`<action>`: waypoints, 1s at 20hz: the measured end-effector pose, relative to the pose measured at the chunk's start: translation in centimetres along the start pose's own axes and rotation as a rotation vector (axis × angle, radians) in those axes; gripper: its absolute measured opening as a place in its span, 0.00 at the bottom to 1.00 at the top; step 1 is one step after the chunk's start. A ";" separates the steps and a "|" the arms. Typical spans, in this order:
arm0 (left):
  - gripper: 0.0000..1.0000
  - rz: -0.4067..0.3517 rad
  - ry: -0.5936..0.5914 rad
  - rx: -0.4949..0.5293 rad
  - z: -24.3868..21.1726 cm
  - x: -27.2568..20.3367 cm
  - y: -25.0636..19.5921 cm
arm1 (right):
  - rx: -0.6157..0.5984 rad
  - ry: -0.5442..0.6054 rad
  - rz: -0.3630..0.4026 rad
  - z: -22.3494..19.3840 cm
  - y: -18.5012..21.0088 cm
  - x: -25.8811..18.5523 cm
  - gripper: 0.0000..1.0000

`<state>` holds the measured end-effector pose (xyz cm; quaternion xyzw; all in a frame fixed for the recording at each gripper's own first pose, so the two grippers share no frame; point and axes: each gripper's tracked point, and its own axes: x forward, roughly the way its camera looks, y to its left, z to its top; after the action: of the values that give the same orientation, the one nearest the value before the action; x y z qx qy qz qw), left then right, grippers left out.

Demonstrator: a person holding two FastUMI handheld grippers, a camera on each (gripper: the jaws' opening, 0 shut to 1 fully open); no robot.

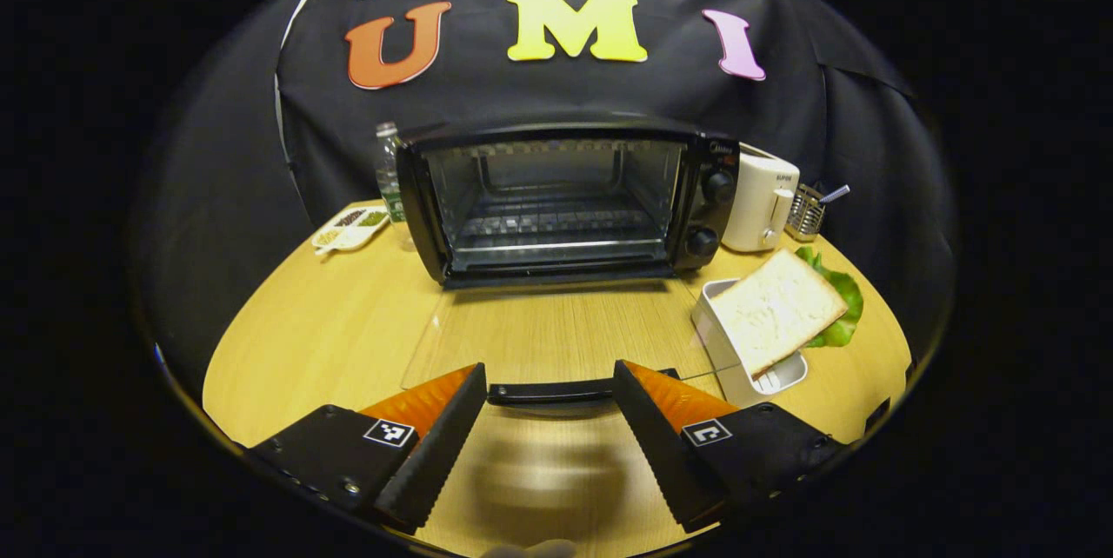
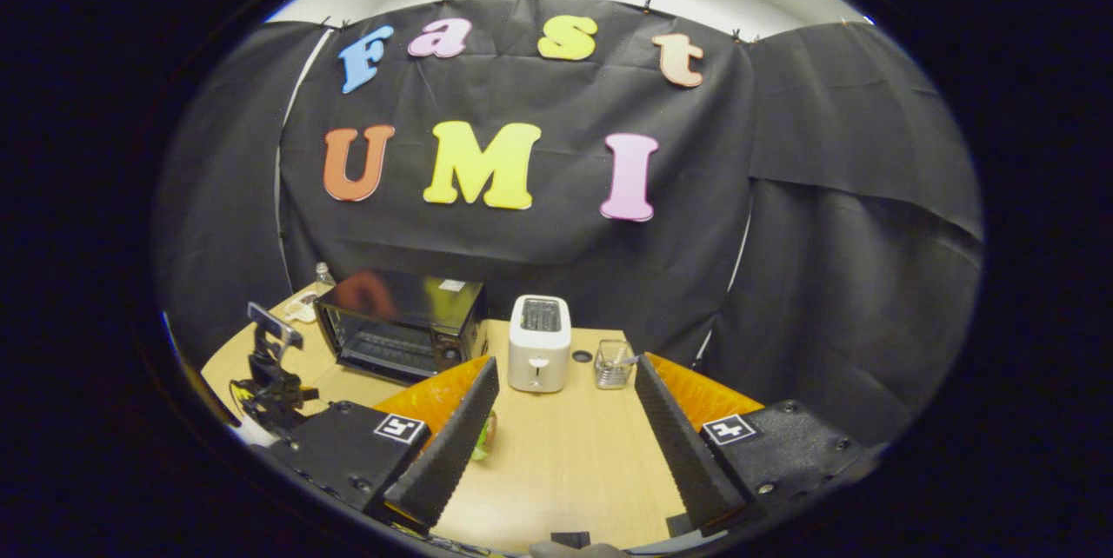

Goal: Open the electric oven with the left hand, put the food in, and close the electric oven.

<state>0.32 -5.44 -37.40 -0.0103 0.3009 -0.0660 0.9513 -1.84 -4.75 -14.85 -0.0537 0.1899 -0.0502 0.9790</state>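
Oven: the electric oven [image 1: 565,197] stands at the back of the tabletop [image 1: 330,323], its cavity open to view with the wire rack inside bare.
Door: the glass door [image 1: 556,332] lies folded down flat toward the camera, its dark handle [image 1: 549,391] at the near edge.
Left tongs: the left tongs [image 1: 549,406] are spread wide, one finger at each end of the handle; whether they touch it I cannot tell, and they are not pinching it.
Right tongs: the right tongs [image 2: 565,419] are spread and hold nothing, hanging above bare tabletop well to the right of the oven.
Food: a slice of white bread [image 1: 776,308] leans in a white holder [image 1: 739,358] just right of the open door, with a green lettuce leaf [image 1: 842,302] behind it.
Done: by my reading, the opening step is finished.
Left: the bread is not yet picked up; it has to go onto the rack, and then the door must be swung shut.
Hard to see: the holder's far side is hidden by the bread; in the right gripper view the food is mostly covered by the tongs' own finger, with a green scrap showing; the glass door is nearly invisible against the wood, so its edges are faint.
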 end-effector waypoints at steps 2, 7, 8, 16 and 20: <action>0.96 0.007 -0.054 0.011 2.0 -2.5 1.1 | 0.036 0.074 0.067 -2.4 1.0 2.3 1.00; 0.96 0.042 -0.207 0.050 8.1 -9.3 2.8 | 0.163 0.280 0.195 -10.2 3.3 7.8 0.95; 0.95 0.048 -0.234 0.044 9.3 -10.5 2.9 | 0.186 0.308 0.218 -11.3 4.0 8.8 1.00; 0.95 0.118 -0.323 0.013 14.1 -17.0 3.6 | 0.290 0.499 0.387 -19.2 8.1 14.4 0.98; 0.95 0.147 -0.341 0.038 14.9 -18.2 2.9 | 0.408 0.577 0.462 -20.6 10.0 17.5 0.87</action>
<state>-5.49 -0.51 -14.98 0.0185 0.1341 0.0008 0.9908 7.32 1.27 -41.52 0.2013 0.4494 0.1214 0.8619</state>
